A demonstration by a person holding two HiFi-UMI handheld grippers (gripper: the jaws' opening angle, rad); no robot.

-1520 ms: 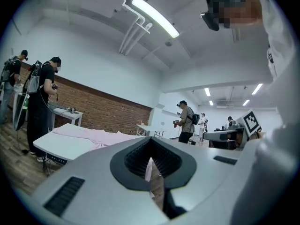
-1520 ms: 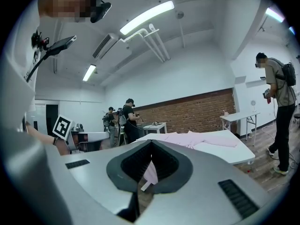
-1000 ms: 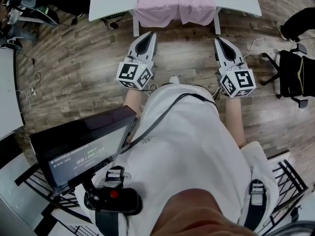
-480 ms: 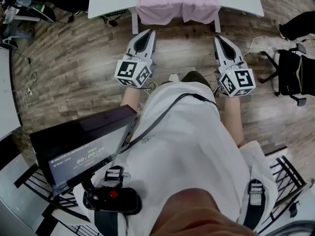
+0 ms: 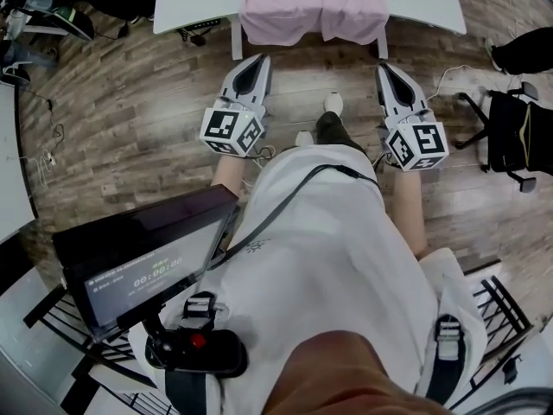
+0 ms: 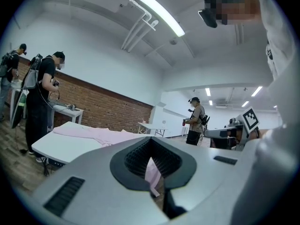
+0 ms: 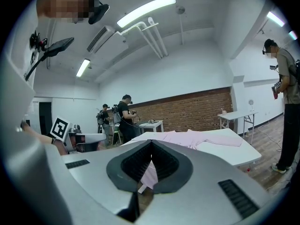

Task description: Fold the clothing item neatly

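Observation:
A pink garment (image 5: 313, 7) lies spread on a white table (image 5: 186, 7) at the top of the head view, and part of it hangs over the front edge. My left gripper (image 5: 257, 62) and right gripper (image 5: 385, 69) are held side by side over the wooden floor, short of the table, both pointing at it. Both are shut with nothing between the jaws. In the left gripper view the garment (image 6: 93, 134) lies on the table ahead beyond the shut left gripper (image 6: 150, 140). The right gripper view shows the garment (image 7: 187, 137) ahead past the shut right gripper (image 7: 151, 142).
A dark monitor (image 5: 143, 258) is mounted at my lower left. A black chair (image 5: 510, 137) stands at the right and cables trail on the floor. Other people (image 6: 40, 102) with gear stand near further tables (image 7: 239, 116) along a brick wall.
The person has stepped toward the table; a dark leg and white shoe now show between the grippers. Both grippers stay shut and keep their pose.

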